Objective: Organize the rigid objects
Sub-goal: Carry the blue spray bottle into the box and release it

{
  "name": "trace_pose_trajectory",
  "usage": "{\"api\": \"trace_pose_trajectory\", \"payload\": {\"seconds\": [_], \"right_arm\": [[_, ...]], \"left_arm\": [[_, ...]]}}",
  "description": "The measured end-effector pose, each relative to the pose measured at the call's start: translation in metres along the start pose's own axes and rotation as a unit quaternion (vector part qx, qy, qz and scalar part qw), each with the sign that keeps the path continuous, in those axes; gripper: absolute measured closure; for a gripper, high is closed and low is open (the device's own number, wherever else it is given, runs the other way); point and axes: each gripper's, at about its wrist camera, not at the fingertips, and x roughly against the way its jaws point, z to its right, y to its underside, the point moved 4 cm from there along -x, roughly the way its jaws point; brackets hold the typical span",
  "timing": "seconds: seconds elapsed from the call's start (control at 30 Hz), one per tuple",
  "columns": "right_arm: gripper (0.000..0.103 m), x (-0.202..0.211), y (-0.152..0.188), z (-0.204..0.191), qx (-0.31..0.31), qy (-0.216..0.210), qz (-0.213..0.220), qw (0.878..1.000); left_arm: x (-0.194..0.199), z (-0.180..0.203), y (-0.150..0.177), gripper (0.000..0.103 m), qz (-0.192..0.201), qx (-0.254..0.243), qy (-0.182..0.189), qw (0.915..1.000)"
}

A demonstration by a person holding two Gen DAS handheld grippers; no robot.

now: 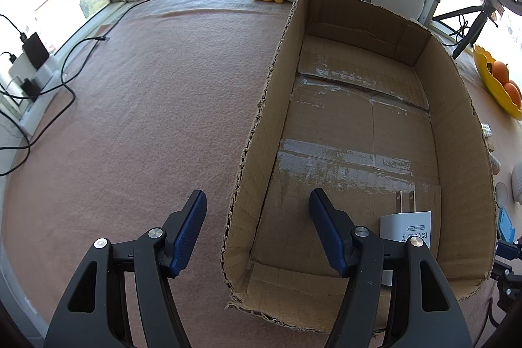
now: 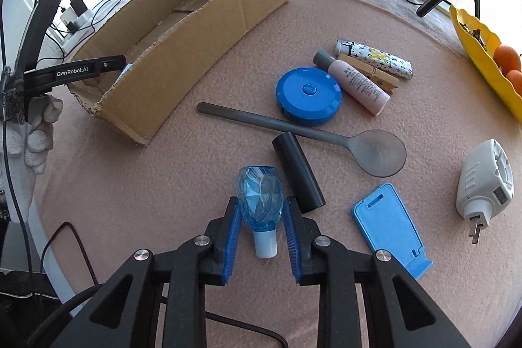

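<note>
The right gripper (image 2: pixel 261 229) at bottom centre of its view has its pads against the blue bottle (image 2: pixel 260 194), whose long axis runs along the fingers, cap toward the camera. The left gripper (image 1: pixel 257 229) straddles the box (image 1: pixel 463 132) wall, holding nothing; box lies upper left.

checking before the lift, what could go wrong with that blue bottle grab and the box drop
The right hand-held gripper holds the crinkled blue bottle by its thin plastic body, which could crush or slip. The black tube lies beside one finger and may get nudged. The left hand-held gripper straddles the box wall, crowding the drop.
</note>
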Motion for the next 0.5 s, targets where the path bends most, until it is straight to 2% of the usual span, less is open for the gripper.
{"api": "trace_pose_trajectory", "payload": {"seconds": [0.17,0.5], "right_arm": [[0.081,-0.0011,-0.0013,-0.0007,0.001,0.004,0.002,1.000],[0.082,0.0046,0.0002,0.0065,-0.043,-0.032,0.018,0.998]], "left_arm": [[-0.0001,-0.0002,0.0002,0.036,0.000,0.000,0.000,1.0000],[-0.0001,-0.0002,0.0002,0.036,0.000,0.000,0.000,1.0000]]}}
